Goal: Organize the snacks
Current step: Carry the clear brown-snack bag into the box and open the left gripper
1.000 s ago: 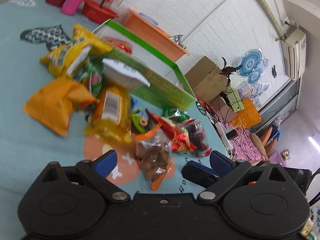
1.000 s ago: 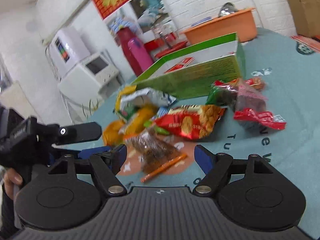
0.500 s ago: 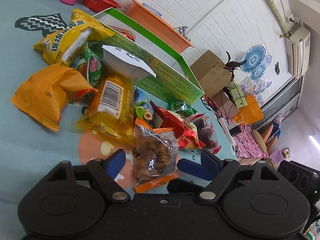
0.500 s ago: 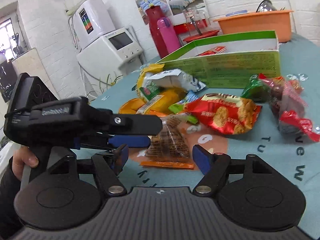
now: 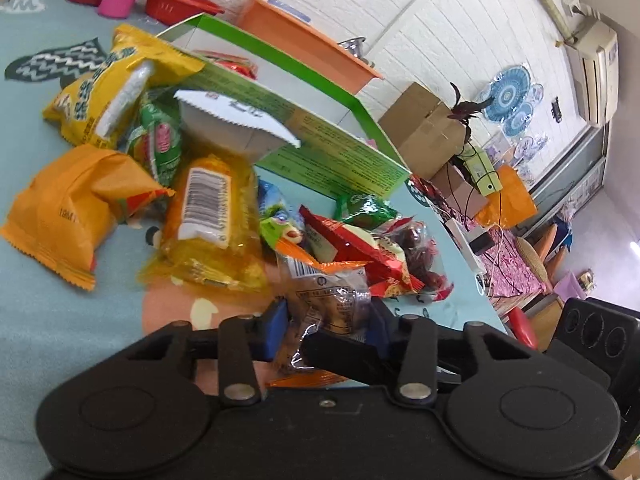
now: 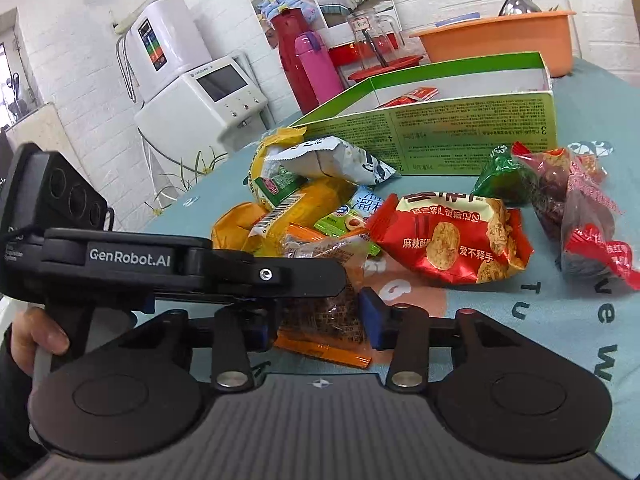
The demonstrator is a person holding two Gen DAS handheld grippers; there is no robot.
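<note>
Crinkly clear snack packet point(image 6: 320, 280) with orange seams, apparently between both closing claws.

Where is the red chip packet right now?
In the right wrist view the red chip packet lies on the teal tablecloth, right of centre, in front of the green box and left of the dark-red date bag.

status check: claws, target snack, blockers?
Left claw and right claw both closing around clear snack bag. Green box open behind pile. Red chip bag beside it, not blocking.

White brick walls point(image 5: 420, 12), wall-mounted air conditioner point(image 5: 596, 68)
</note>
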